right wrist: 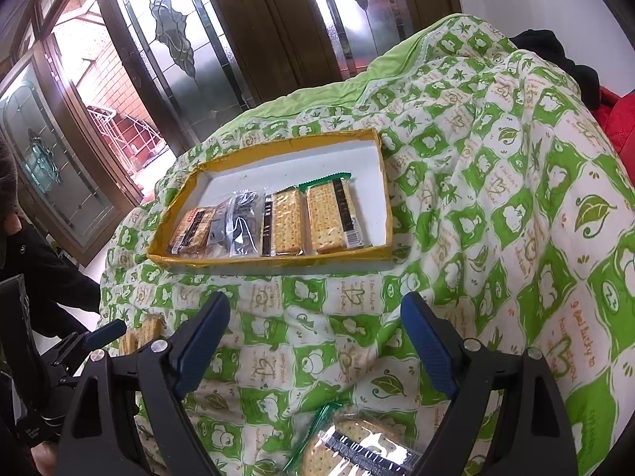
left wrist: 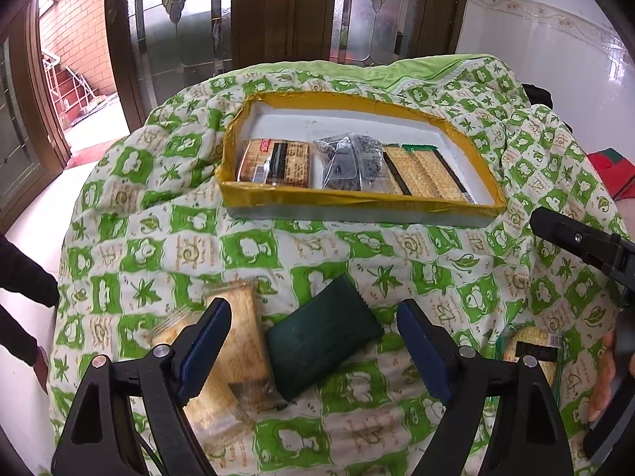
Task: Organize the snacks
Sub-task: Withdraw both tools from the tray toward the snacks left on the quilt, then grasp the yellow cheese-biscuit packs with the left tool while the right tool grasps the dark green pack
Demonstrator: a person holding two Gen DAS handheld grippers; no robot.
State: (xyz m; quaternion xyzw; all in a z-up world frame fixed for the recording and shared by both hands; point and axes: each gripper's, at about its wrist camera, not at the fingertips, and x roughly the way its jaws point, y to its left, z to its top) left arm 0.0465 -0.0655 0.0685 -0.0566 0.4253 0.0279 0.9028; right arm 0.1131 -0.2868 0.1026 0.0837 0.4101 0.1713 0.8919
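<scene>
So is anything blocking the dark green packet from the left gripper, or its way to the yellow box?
Nothing visible. The dark green packet lies between the open left gripper fingers; only bare quilt separates it from the yellow box.

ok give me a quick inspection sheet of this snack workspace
surface: green and white quilt, rumpled.
job's things: yellow-edged tray holding a row of snack packs; dark green packet and cracker packs loose on the quilt; another cracker pack below the right gripper.
clutter: red and black cloth at the quilt's far right edge.
grippers: left gripper open over the dark green packet; right gripper open, nothing between its fingers.
cables: nothing seen.
surroundings: wood and glass doors, white tiled floor.
</scene>
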